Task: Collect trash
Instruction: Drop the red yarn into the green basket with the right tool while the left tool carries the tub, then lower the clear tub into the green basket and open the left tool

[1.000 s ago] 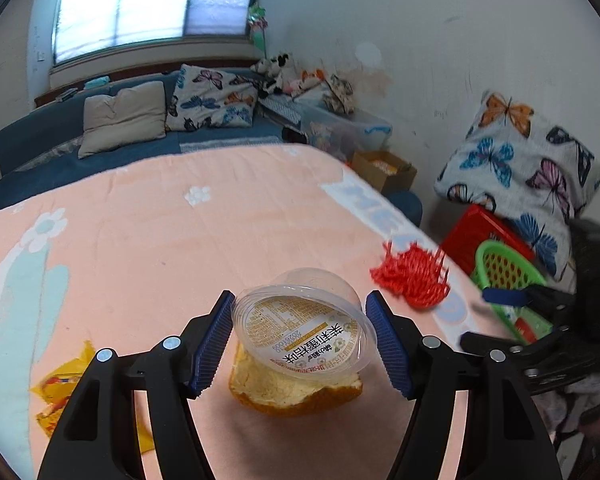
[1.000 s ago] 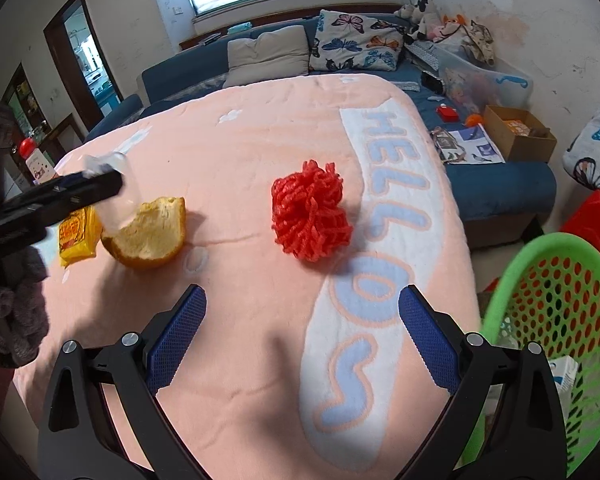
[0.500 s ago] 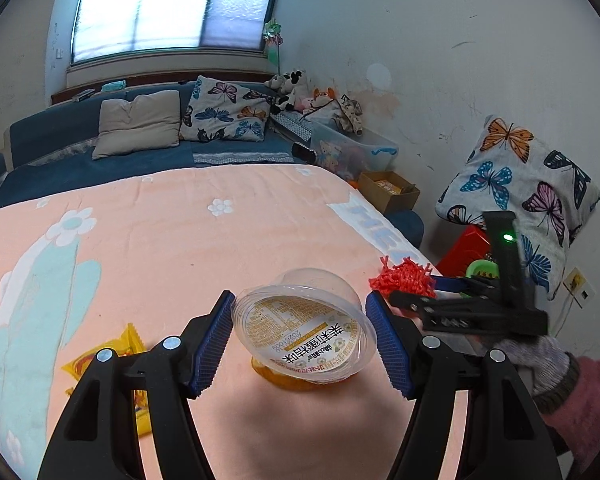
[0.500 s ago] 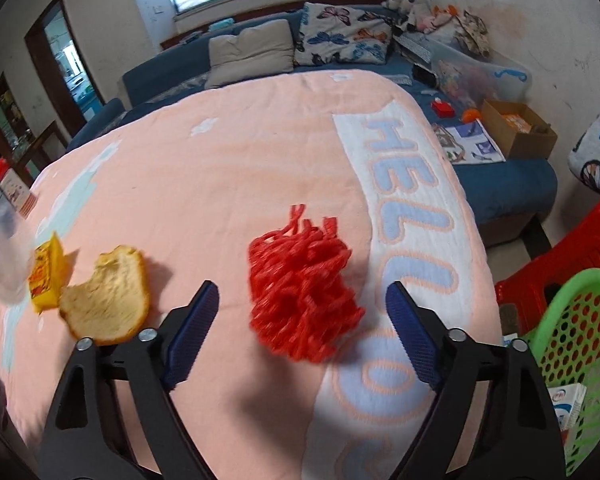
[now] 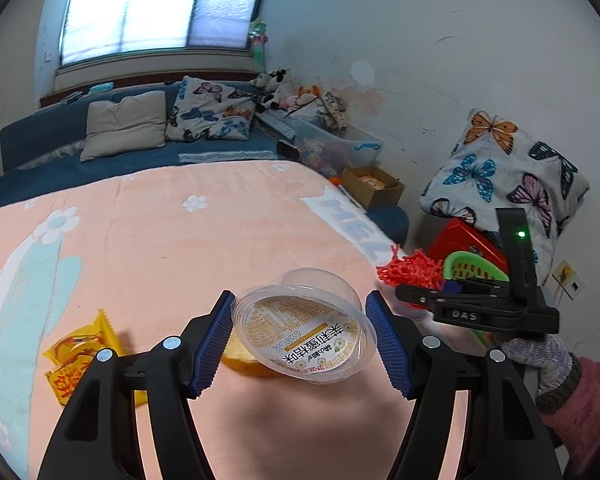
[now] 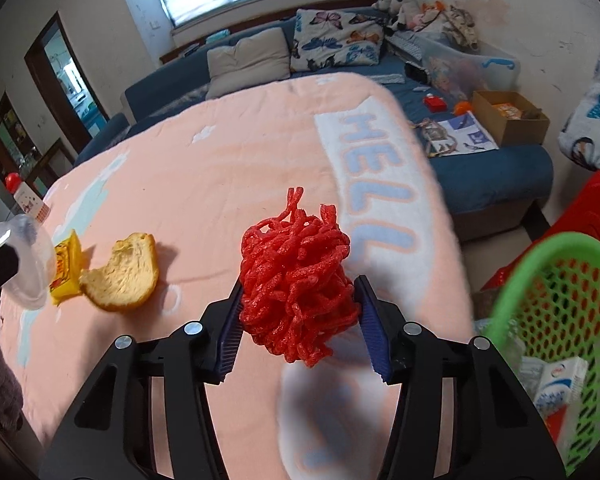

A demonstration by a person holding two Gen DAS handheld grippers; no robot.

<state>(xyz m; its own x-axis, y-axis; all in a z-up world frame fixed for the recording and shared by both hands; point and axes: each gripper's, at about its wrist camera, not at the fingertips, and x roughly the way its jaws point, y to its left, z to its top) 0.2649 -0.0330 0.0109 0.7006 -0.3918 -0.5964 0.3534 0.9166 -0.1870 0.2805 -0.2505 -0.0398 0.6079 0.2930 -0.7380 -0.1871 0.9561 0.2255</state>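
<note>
Overhead, peach blanket (image 5: 148, 248), blue sofa (image 5: 44, 148).

Glossy clear plastic cup (image 5: 304, 328); matt fuzzy blanket (image 5: 148, 240)

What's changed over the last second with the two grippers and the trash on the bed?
The right gripper moved in over the red mesh wad; its jaws have just been closing and now clamp it. The left gripper kept its grip on the clear plastic cup. Bread slice and yellow packet stayed put.
</note>
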